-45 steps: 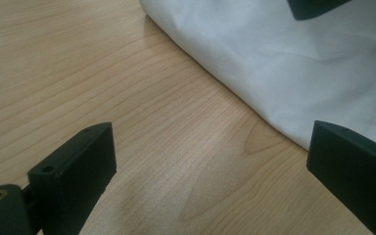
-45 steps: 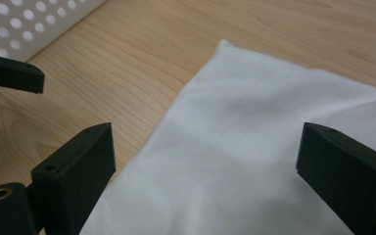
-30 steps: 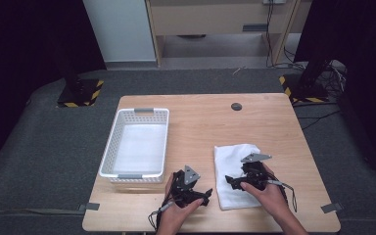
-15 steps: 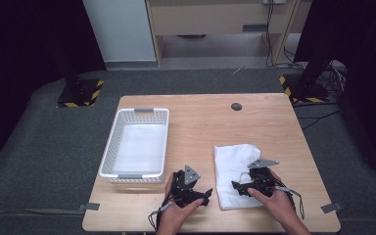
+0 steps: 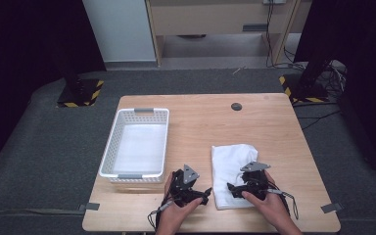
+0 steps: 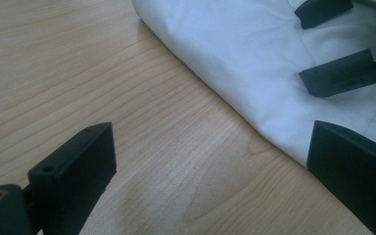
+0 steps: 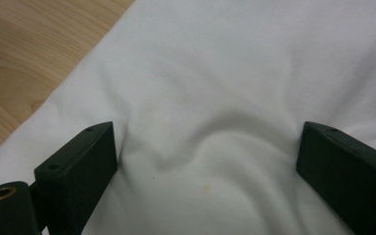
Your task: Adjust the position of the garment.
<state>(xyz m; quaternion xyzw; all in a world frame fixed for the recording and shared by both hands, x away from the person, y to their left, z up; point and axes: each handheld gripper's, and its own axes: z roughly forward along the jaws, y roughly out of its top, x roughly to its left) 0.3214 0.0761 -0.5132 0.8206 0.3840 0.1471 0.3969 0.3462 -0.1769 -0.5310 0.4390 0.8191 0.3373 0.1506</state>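
A folded white cloth (image 5: 231, 166) lies on the wooden table (image 5: 200, 122), right of centre near the front edge. My right gripper (image 5: 231, 188) rests on the cloth's near part, open, its jaws pressed down on either side of a wrinkle in the fabric (image 7: 210, 147). My left gripper (image 5: 206, 195) sits on bare wood just left of the cloth, also open. In the left gripper view its right jaw touches the cloth's edge (image 6: 274, 132), and the right gripper's jaws stand on the cloth beyond. Both grippers, left (image 6: 210, 142) and right (image 7: 205, 142), hold nothing.
A white plastic basket (image 5: 108, 152) stands at the table's left with a white lining or cloth inside. A small dark round disc (image 5: 236, 106) is set in the far middle of the table. Black stands with striped bases are on the floor behind.
The right gripper has shifted a little over the cloth's near part. The left gripper and the cloth have stayed where they were.
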